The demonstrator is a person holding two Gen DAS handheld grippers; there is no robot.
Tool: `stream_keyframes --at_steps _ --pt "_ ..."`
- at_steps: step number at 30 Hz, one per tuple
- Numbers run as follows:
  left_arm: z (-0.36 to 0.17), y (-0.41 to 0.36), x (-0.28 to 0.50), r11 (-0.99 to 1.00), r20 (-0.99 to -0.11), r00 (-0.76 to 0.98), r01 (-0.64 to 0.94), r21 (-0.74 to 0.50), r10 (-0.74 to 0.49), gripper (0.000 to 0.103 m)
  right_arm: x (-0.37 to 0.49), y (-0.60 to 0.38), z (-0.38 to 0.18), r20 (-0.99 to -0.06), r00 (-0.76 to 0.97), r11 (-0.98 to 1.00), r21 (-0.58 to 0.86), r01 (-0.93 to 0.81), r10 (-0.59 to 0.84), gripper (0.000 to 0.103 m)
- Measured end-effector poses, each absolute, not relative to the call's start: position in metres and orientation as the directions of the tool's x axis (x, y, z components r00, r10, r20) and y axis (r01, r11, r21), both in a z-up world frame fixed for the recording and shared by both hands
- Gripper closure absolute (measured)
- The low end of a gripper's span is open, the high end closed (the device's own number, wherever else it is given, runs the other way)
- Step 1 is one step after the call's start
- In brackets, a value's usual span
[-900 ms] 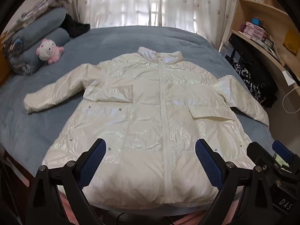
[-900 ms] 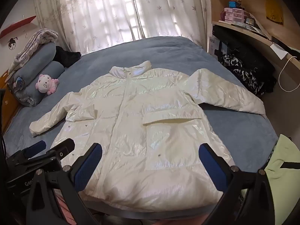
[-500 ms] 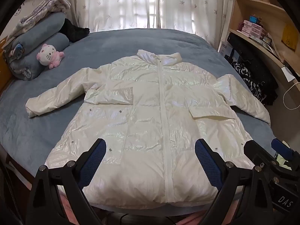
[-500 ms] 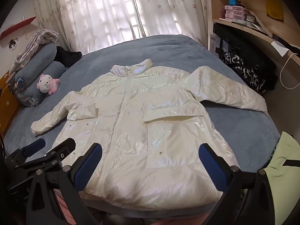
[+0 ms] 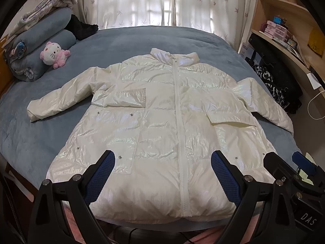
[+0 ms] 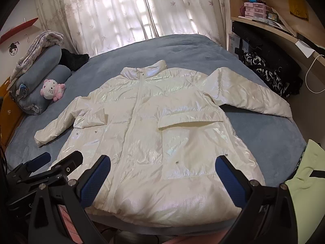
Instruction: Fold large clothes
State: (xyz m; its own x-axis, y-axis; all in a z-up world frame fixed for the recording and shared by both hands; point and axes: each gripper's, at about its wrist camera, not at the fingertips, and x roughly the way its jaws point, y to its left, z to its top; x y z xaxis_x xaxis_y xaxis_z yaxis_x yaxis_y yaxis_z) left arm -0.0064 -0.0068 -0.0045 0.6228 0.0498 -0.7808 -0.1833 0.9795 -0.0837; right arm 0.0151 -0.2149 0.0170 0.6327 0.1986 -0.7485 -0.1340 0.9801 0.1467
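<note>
Blue bed [image 5: 142, 46], white jacket [image 5: 162, 126] spread flat

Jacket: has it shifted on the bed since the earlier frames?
No. In the left wrist view the white jacket lies as before: its sleeve cuff keeps the same gap to the plush toy, and the collar has not moved either.

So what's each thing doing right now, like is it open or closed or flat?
Jacket: zipped shut, spread flat on the bed, sleeves out, not folded.
Left gripper: open, holding nothing.
Right gripper: open, holding nothing.
Curtains: drawn shut.
Blankets: rolled and stacked.
Plush cat: leaning on the blankets.
</note>
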Motion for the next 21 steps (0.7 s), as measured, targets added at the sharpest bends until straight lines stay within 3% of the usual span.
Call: stream_keyframes --at_steps 21 --pt "-0.0062 -0.0058 -0.006 0.98 -0.788 0.612 -0.187 -0.072 0.059 0.009 0.0147 -0.2136 0.012 -0.752 0.627 0.979 0.153 -0.134 0.203 0.0"
